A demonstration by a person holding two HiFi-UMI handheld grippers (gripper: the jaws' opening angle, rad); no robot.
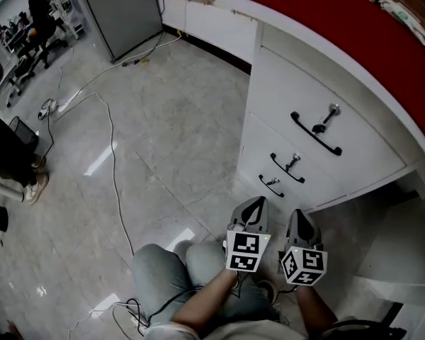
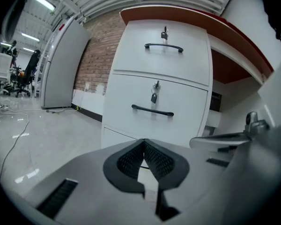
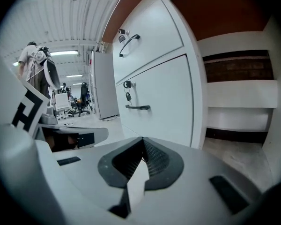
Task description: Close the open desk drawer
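Note:
A white drawer unit (image 1: pixel 297 140) stands under a red-topped desk (image 1: pixel 340 20). It has three drawer fronts with black handles: top (image 1: pixel 316 133), middle (image 1: pixel 287 168) and bottom (image 1: pixel 270 185), with keys in the locks. All three fronts look flush with one another. In the left gripper view the top handle (image 2: pixel 164 46) and middle handle (image 2: pixel 152 110) face me. My left gripper (image 1: pixel 254 204) (image 2: pixel 144 144) and right gripper (image 1: pixel 299 215) (image 3: pixel 143 142) hover side by side a short way in front of the bottom drawer. Both are shut, holding nothing.
White cables (image 1: pixel 112 154) trail over the grey tiled floor at the left. A tall grey cabinet (image 1: pixel 120 9) stands at the back. The desk's open kneehole (image 1: pixel 404 211) lies to the right of the drawers. The person's knees (image 1: pixel 163 268) are just behind the grippers.

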